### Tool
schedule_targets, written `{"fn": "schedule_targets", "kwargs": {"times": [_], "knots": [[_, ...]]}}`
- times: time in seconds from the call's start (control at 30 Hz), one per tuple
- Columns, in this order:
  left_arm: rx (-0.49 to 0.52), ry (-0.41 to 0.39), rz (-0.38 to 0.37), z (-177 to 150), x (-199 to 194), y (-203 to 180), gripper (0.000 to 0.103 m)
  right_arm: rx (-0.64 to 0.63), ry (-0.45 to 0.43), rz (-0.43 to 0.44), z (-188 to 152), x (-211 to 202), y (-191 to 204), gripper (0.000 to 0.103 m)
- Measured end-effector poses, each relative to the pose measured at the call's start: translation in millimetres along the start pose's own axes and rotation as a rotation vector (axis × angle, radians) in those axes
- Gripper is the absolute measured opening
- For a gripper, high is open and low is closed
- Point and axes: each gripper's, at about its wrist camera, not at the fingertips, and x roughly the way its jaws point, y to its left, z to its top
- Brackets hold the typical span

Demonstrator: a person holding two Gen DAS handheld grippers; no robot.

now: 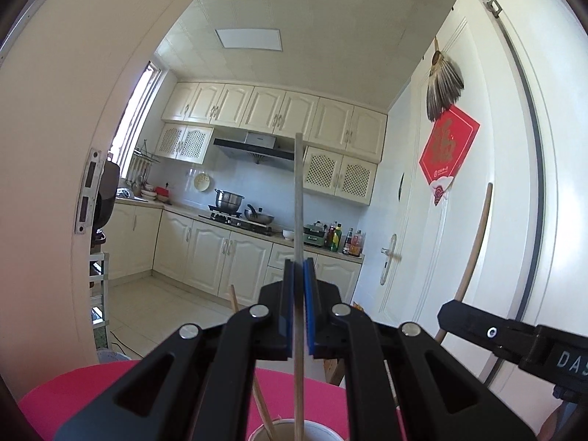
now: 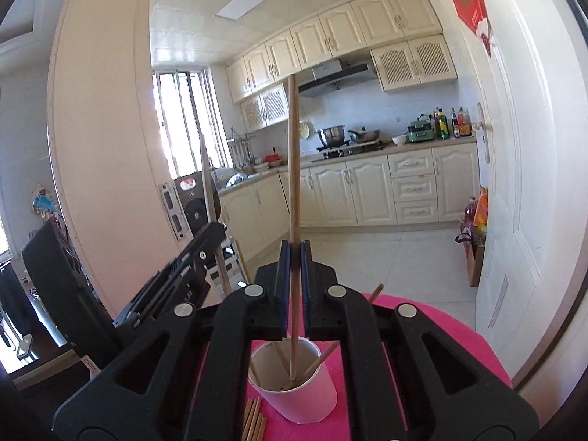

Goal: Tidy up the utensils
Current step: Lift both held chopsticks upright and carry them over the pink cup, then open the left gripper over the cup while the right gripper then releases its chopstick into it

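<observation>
Chopsticks, wooden, several, being sorted into one paper cup (image 2: pixel 294 382) on a pink-covered bench (image 2: pixel 441 330). Left gripper (image 1: pixel 300 268): blue-padded fingers (image 1: pixel 288 294) pressed together on a pale grey chopstick (image 1: pixel 298 198), held upright so its lower end hangs over the cup (image 1: pixel 316 430) mouth, apparently for a straight drop. Right gripper (image 2: pixel 295 253): fingers (image 2: pixel 283 268) pinching a tan chopstick (image 2: pixel 292 154), also upright, its lower end already inside the cup; whether it touches the bottom cannot be told. Cup: white, upright, holding a few other sticks (image 2: pixel 323 358) leaning against the rim. Loose bundle of chopsticks (image 2: pixel 254 419): lying flat on the bench just beside the cup, within easy reach, judged to be the stock not yet sorted. Kitchen behind, unrelated
</observation>
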Motion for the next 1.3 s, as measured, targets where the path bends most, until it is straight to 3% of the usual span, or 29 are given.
{"fn": "schedule_targets", "kwargs": {"times": [0.1,0.83,0.9,0.93,1.3], "knots": [[0.017,-0.011,0.013,-6,4,0,0.006,0.006,0.022,0.004,-8,6,-1,0.005],[0.100,0.155,0.015,-34,-5,6,0.007,0.002,0.091,-0.017,-26,14,9,0.005],[0.104,0.162,0.013,-34,-8,6,0.013,-0.003,0.091,-0.025,-27,13,11,0.006],[0.106,0.165,0.016,-34,-9,6,0.022,-0.004,0.092,-0.027,-29,12,12,0.006],[0.130,0.211,0.041,-29,-18,9,0.037,-0.019,0.116,-0.055,-38,14,20,0.006]]}}
